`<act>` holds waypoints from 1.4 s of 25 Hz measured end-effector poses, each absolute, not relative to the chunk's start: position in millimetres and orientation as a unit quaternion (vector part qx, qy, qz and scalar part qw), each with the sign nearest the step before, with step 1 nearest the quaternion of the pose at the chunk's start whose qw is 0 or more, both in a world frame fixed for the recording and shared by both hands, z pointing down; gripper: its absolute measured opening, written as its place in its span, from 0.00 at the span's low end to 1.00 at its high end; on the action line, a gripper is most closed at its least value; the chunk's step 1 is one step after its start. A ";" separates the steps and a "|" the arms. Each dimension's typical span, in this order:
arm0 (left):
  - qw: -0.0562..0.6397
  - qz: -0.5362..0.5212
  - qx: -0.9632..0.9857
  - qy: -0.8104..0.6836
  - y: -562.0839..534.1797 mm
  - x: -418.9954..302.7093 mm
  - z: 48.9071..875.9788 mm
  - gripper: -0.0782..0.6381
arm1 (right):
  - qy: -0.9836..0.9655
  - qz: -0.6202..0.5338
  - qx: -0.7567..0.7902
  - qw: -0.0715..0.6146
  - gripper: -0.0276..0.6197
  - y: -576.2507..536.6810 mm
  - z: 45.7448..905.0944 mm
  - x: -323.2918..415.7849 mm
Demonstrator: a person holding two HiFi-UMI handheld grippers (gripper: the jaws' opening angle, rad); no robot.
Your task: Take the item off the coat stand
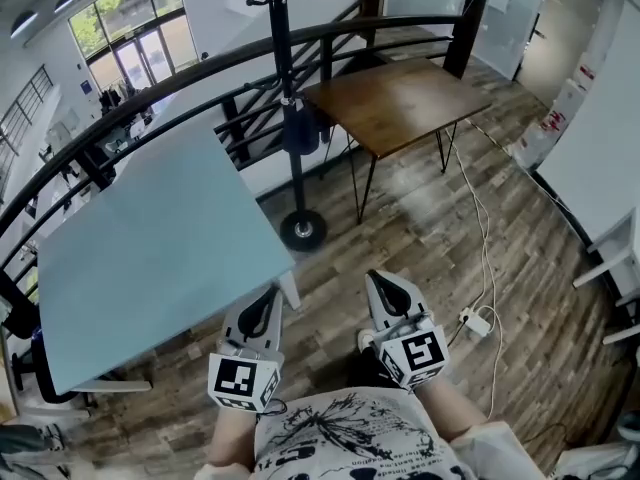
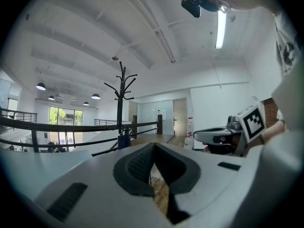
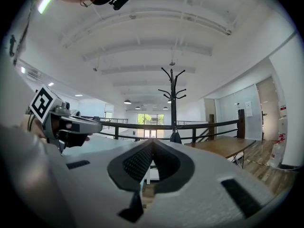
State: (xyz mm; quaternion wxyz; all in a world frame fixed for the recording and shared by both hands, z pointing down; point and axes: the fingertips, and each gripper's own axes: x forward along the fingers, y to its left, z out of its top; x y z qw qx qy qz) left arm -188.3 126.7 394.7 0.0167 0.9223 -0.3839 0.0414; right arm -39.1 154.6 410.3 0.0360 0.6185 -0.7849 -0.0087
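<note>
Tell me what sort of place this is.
Probably an office mezzanine: a black railing overlooks a lower floor, with a brown table, a light blue table and a coat stand on wood flooring.

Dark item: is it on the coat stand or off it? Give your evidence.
On. The dark item hangs on the coat stand, against its pole, well above the base.
</note>
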 end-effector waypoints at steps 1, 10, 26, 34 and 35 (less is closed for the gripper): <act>0.017 0.043 0.920 -0.390 113.4 -172.7 394.6 0.12 | -0.789 -0.008 0.613 0.037 0.03 139.2 409.5 -23.7; 0.021 0.035 0.891 -0.452 -2.8 -28.7 373.4 0.12 | -0.822 -0.015 0.567 0.046 0.03 2.6 385.8 124.2; 0.031 0.039 0.846 -0.531 -166.3 19.8 389.1 0.12 | -0.866 0.008 0.497 0.053 0.03 -189.6 409.9 168.5; 0.035 0.030 0.836 -0.547 -266.1 -5.9 381.8 0.12 | -0.874 0.005 0.481 0.061 0.03 -292.0 411.3 138.5; 0.036 0.029 0.835 -0.548 -276.8 -9.1 382.1 0.12 | -0.876 0.005 0.479 0.063 0.03 -303.6 413.3 134.5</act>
